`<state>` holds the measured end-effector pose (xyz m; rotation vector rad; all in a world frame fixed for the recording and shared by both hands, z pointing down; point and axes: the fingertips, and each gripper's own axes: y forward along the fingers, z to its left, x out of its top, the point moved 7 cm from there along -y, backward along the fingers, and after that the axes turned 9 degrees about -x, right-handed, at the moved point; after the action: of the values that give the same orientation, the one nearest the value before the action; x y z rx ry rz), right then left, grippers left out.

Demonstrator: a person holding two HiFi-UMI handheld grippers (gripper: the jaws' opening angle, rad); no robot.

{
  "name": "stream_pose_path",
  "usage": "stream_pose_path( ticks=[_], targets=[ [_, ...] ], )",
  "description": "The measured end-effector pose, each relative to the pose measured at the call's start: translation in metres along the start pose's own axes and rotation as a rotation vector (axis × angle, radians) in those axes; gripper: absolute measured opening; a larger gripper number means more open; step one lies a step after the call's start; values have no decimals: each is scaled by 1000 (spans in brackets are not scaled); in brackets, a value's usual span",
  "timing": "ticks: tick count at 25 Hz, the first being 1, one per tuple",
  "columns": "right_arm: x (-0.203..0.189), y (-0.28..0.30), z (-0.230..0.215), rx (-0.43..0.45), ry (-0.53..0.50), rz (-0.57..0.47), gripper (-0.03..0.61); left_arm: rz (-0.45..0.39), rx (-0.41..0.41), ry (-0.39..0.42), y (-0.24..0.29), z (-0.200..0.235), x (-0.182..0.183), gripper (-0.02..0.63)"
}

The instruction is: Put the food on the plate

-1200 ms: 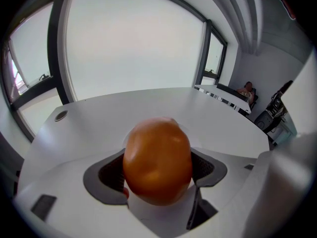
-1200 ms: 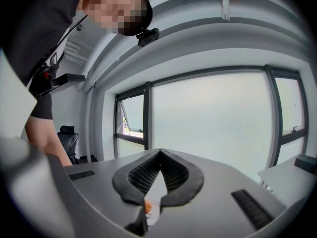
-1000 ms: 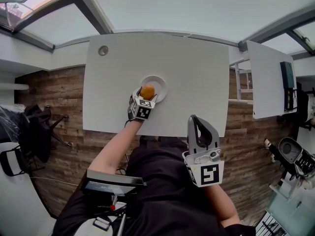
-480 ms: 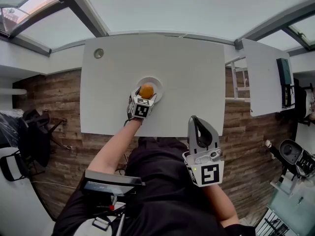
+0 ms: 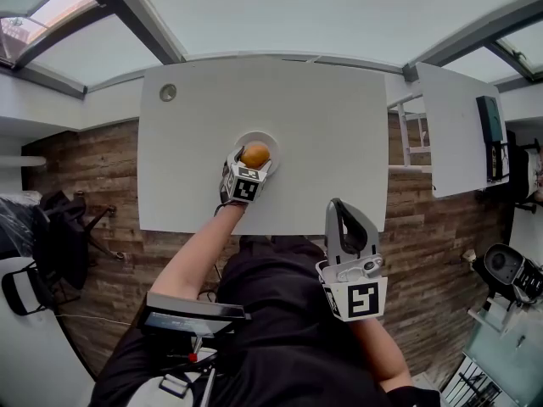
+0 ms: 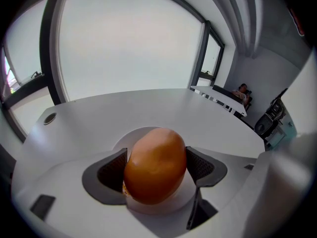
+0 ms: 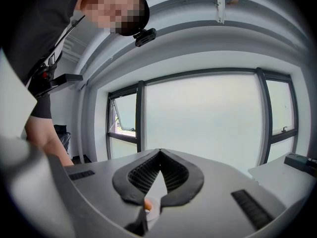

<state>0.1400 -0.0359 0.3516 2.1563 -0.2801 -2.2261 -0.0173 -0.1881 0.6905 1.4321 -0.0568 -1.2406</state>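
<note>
Over the last second my left gripper (image 5: 252,163), jaws clamped on the food (image 6: 155,165), has edged toward 12 o'clock, centring it over the plate (image 5: 272,142) for release; my right gripper (image 7: 159,155) waits closed, empty, at 5 o'clock.

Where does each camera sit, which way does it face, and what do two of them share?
Head view: on the person's head, looking down at the table; shows arms, torso, left gripper, right gripper.
Left gripper view: on the left gripper, looking along its fingers across the table to windows; fingers grip the orange food over the plate.
Right gripper view: on the right gripper, facing windows; fingers together, arm at left.
Shared: head and left gripper views show food and plate.
</note>
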Motion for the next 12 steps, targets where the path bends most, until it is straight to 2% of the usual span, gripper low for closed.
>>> stream_pose_path(
  ticks=[12],
  targets=[
    [1,5,6,10,0,-5,-3,-44,16,14,-8,5,4,354]
  ],
)
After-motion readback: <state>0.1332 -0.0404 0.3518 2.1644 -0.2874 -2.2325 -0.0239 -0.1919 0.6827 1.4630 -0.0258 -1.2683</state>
